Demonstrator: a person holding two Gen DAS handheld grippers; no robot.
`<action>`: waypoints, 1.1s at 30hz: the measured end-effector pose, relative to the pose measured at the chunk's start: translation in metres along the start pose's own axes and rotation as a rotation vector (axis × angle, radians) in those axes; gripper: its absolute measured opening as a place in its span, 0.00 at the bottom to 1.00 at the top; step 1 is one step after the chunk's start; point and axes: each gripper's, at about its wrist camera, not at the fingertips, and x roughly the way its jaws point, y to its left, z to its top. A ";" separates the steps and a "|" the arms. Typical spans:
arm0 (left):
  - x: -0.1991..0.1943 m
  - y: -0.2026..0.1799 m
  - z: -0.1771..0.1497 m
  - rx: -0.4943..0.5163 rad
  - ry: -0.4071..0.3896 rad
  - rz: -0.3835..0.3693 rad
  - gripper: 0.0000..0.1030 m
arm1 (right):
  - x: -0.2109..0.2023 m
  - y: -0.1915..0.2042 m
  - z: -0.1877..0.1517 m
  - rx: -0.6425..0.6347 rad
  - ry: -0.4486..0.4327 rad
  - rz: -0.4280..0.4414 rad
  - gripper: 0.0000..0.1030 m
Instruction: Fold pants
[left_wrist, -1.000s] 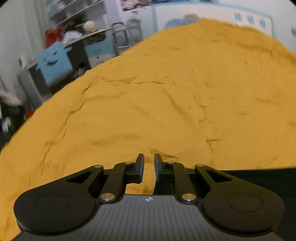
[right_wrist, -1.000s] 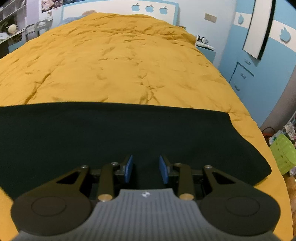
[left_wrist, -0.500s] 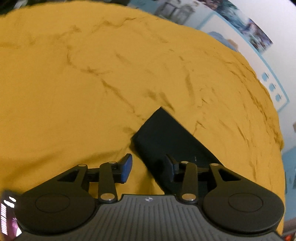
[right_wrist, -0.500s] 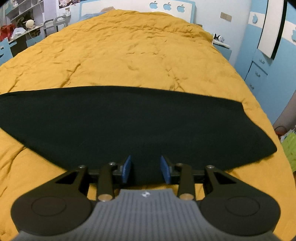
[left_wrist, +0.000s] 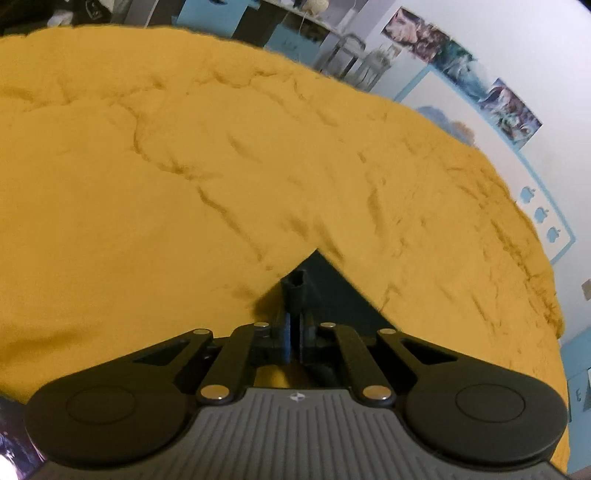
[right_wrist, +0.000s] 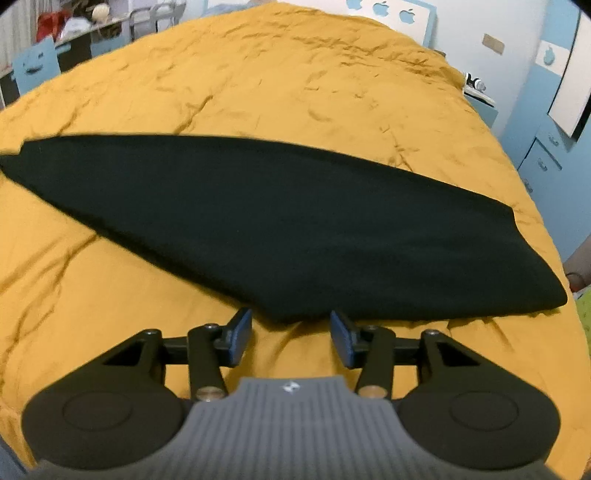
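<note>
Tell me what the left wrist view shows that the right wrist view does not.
Only the left wrist view shows the left tool shut on a pinched corner of the black pants.

Only the right wrist view shows the pants' full spread, and the right tool, jaws opening, at their near edge with no fabric between its pads.

Both show the pants lying on the yellow bedspread.

Matt black cloth pants (right_wrist: 280, 229) on wrinkled orange quilt (right_wrist: 295, 85)
</note>
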 end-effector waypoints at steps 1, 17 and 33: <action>0.003 -0.002 0.001 0.019 0.013 0.016 0.04 | 0.002 0.003 -0.001 -0.008 0.002 -0.014 0.40; -0.053 -0.076 -0.007 0.267 -0.121 -0.002 0.03 | -0.007 -0.029 0.011 0.087 -0.010 0.042 0.31; -0.094 -0.295 -0.198 1.034 -0.255 -0.142 0.03 | -0.017 -0.059 0.023 0.165 -0.095 0.147 0.43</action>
